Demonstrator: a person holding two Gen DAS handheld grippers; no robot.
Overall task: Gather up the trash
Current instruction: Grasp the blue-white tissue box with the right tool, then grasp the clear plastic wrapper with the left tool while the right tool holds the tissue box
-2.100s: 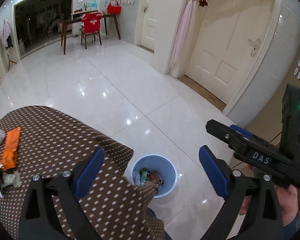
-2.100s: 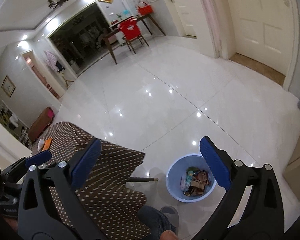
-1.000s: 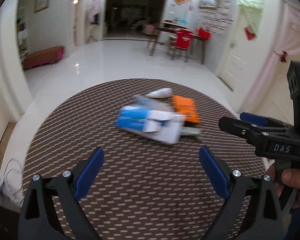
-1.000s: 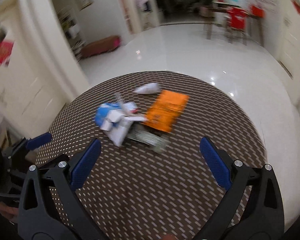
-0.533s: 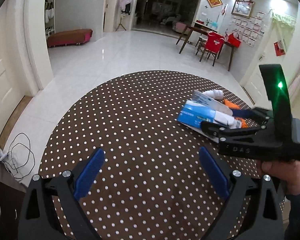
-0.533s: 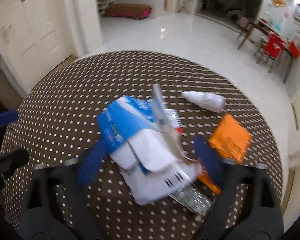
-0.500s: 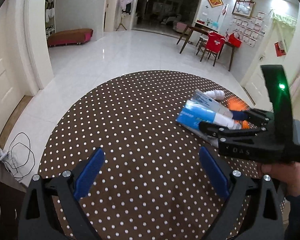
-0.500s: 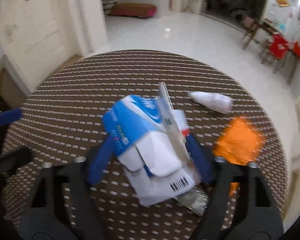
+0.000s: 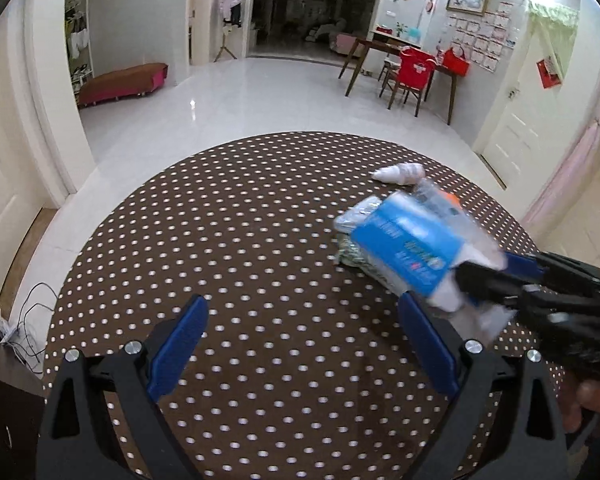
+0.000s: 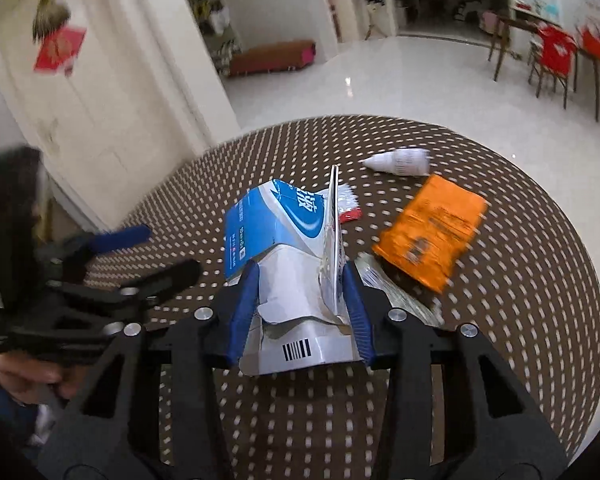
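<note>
Round surface [image 9: 260, 240] under brown cloth with white dots. Right hand-held gripper [image 10: 300, 304] closed on torn blue-and-white carton [image 10: 284, 248], both blue fingers pressed against its sides, barcode end toward camera. Clear plastic sheet [image 10: 334, 240] pinched alongside carton. Just right of carton: orange packet [image 10: 432, 228] lying flat, touching crumpled wrapper [image 10: 396, 296] beneath. Small white bottle [image 10: 400, 161] on its side, farther back, apart from pile. Left hand-held gripper [image 9: 304, 344] wide open, holding nothing, over bare cloth left of pile.
</note>
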